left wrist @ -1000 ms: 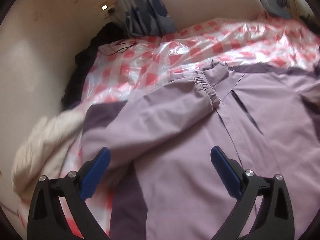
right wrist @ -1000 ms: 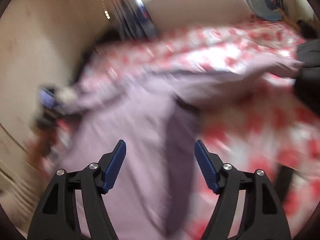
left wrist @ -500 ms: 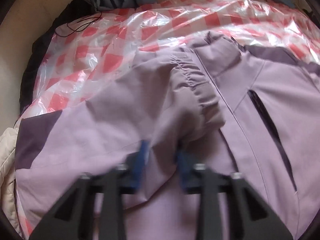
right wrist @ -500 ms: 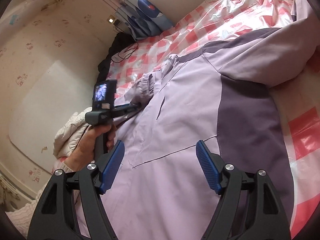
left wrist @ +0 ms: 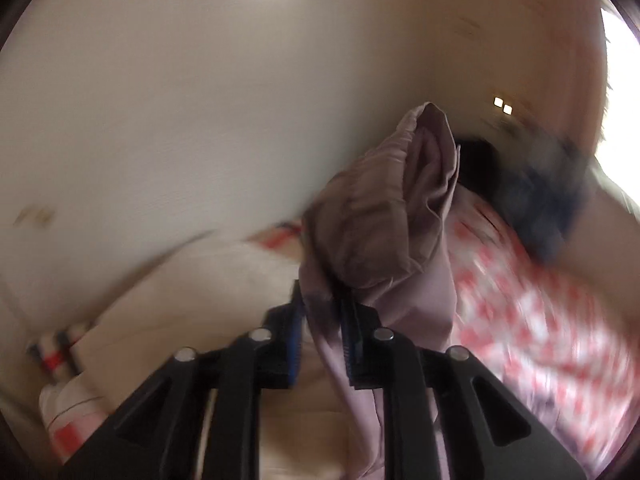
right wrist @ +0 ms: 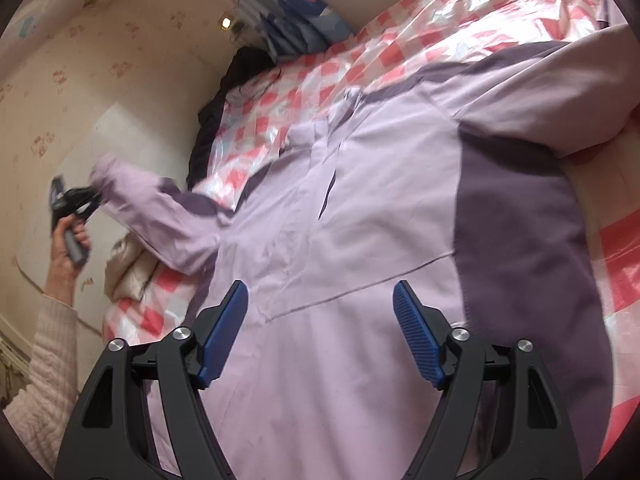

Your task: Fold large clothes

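Two grippers mine. Right gripper (right wrist: 320, 332) nearest, jaws apart and opening, nothing between pads, hovering over lilac jacket (right wrist: 360, 208) lying flat on red-checked plastic sheet (right wrist: 400, 36). Further left, left gripper (left wrist: 320, 312) pinched tight on jacket's sleeve (right wrist: 160, 204), cuff (left wrist: 416, 184) lifted clear of bed toward wall (right wrist: 120, 60). Dark garment (right wrist: 224, 92) beyond, against wall.

Jacket (right wrist: 360, 208) spread on the plastic-covered bed (right wrist: 440, 36) — one sleeve (right wrist: 160, 216) lifted leftward, a bundled garment (right wrist: 128, 264) beneath it
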Action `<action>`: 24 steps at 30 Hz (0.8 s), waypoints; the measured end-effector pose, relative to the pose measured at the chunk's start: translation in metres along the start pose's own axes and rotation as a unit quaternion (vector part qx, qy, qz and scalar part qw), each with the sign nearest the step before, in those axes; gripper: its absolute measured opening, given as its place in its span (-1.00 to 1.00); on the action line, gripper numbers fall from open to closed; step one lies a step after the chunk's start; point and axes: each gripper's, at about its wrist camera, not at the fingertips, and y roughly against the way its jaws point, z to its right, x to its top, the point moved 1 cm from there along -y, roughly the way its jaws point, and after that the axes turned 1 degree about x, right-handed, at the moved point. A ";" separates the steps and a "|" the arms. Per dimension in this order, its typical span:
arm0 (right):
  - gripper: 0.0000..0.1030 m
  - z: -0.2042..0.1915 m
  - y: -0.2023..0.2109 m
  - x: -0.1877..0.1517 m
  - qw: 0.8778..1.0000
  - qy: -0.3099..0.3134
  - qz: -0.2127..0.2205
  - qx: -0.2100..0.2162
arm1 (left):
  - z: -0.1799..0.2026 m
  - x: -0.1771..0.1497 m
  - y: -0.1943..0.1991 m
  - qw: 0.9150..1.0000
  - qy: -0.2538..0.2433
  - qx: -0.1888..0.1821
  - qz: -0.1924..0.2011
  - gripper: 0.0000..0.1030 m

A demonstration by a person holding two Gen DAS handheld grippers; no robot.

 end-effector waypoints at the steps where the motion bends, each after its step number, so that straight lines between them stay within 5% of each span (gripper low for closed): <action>1: 0.46 -0.001 -0.003 -0.001 1.000 0.003 -0.007 -0.005 | -0.035 0.008 0.001 0.999 0.037 0.011 -0.003 -0.64; 4: 0.46 -0.003 -0.002 -0.002 1.000 0.012 -0.013 0.004 | -0.112 0.013 0.020 0.994 0.106 0.029 0.008 -0.63; 6: 0.46 -0.003 0.019 0.004 1.000 0.004 0.016 0.012 | -0.130 0.004 0.042 0.995 0.093 0.024 0.021 -0.57; 7: 0.46 0.001 0.040 0.010 0.999 -0.011 0.044 0.022 | -0.130 -0.002 0.054 0.997 0.073 0.018 0.028 -0.47; 8: 0.47 0.008 0.064 0.016 0.996 -0.030 0.074 0.025 | -0.128 -0.009 0.062 0.998 0.054 0.014 0.036 -0.10; 9: 0.54 0.017 0.083 0.020 0.994 -0.046 0.098 0.022 | -0.119 -0.025 0.076 0.999 0.024 0.008 0.044 0.29; 10: 0.68 0.030 0.109 0.025 0.989 -0.069 0.128 0.012 | -0.108 -0.043 0.089 0.999 -0.003 -0.006 0.053 0.39; 13: 0.80 0.093 0.184 0.039 0.967 -0.150 0.203 -0.045 | -0.066 -0.106 0.114 0.992 -0.089 -0.077 0.045 0.46; 16: 0.80 0.169 0.244 0.067 0.935 -0.231 0.255 -0.081 | -0.018 -0.174 0.122 0.975 -0.163 -0.150 0.007 0.52; 20: 0.80 0.249 0.257 0.113 0.909 -0.316 0.269 -0.034 | 0.045 -0.249 0.119 0.949 -0.210 -0.227 -0.055 0.52; 24: 0.78 0.303 0.227 0.140 0.887 -0.370 0.277 -0.001 | 0.086 -0.287 0.117 0.936 -0.224 -0.254 -0.097 0.52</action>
